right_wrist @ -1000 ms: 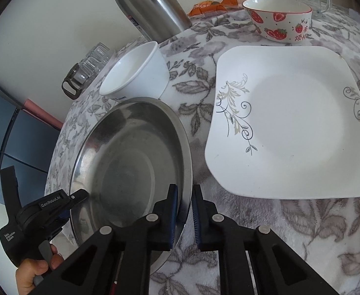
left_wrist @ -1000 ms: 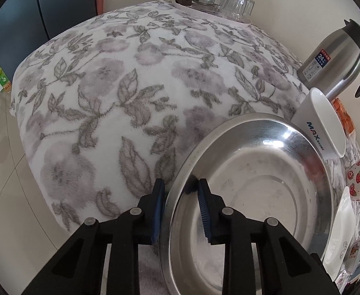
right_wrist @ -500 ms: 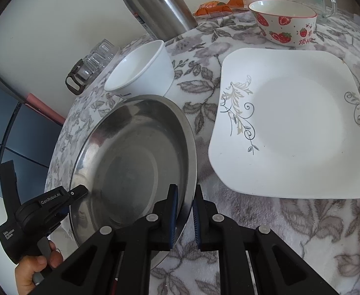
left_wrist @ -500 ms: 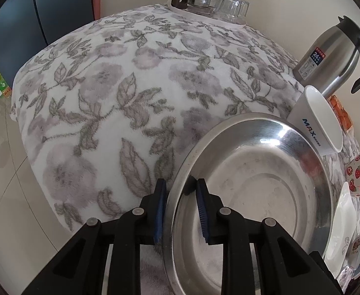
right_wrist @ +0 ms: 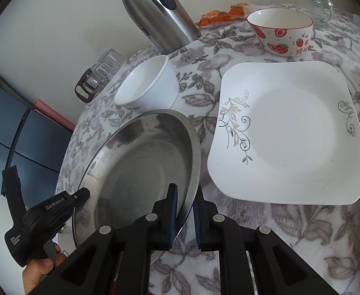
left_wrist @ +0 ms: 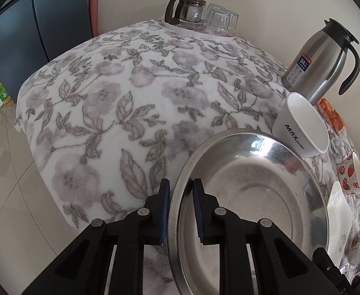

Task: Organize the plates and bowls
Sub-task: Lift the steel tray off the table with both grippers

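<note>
Count: 2 plates, i.e. 1 steel plate (right_wrist: 140,162) + 1 white square plate (right_wrist: 293,132), 2 bowls, i.e. white bowl (right_wrist: 148,86) + strawberry bowl (right_wrist: 282,32), 1 thermos (right_wrist: 155,9), 2 grippers.

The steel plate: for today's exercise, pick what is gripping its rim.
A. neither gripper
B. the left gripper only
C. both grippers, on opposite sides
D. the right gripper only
C: the left gripper and the right gripper each straddle the steel plate rim on opposite sides.
</note>
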`<state>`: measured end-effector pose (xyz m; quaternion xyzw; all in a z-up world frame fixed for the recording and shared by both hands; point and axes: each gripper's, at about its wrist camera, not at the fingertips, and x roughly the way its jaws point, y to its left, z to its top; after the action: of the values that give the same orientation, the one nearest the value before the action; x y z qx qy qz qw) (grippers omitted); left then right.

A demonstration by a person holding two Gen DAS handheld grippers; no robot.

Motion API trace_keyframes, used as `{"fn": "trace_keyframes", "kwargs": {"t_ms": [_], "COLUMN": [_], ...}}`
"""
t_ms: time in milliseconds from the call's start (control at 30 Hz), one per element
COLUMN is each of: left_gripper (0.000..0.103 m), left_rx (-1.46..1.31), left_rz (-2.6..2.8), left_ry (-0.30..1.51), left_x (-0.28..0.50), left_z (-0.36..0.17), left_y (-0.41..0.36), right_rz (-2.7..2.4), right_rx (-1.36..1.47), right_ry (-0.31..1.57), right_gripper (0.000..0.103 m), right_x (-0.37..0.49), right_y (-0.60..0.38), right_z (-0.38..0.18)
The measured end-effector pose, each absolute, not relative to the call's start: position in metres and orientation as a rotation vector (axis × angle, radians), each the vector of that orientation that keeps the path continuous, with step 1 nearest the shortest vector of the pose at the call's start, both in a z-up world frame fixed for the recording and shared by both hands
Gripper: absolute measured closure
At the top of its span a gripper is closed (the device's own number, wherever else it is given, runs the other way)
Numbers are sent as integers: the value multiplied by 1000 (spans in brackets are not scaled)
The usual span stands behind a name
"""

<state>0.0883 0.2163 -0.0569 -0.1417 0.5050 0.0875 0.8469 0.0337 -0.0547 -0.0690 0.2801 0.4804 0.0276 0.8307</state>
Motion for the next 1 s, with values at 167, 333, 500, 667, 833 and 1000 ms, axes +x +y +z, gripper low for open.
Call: {"fn": "trace_keyframes", "kwargs": {"t_ms": [167,333,500,667,833,1000], "left_gripper": [84,84,85,86,91,96], "left_rx": [-306,-322,-340,-358,-369,-338], "left_rz": [190,201,200,210,206,143], "left_ry": [1064,1039,989,933,885,832], "left_x": [86,81,73,65,58,54], "left_z": [-56,-48,-35,-20,-8,7], "left_y": [216,218,219,221,221,206], "right_rz": [71,90,110,131,140,147], "right_rx": [582,569,569,557,509,383], "right_ry": [1011,988,954,916,881,841], "right_gripper": [90,90,89,89,89,90], "right_x": [32,30,26,22,17,10], "right_y": [-55,-54,-55,-54,-51,-35], "right_z": [-65,-56,-44,-30,-15,3]}}
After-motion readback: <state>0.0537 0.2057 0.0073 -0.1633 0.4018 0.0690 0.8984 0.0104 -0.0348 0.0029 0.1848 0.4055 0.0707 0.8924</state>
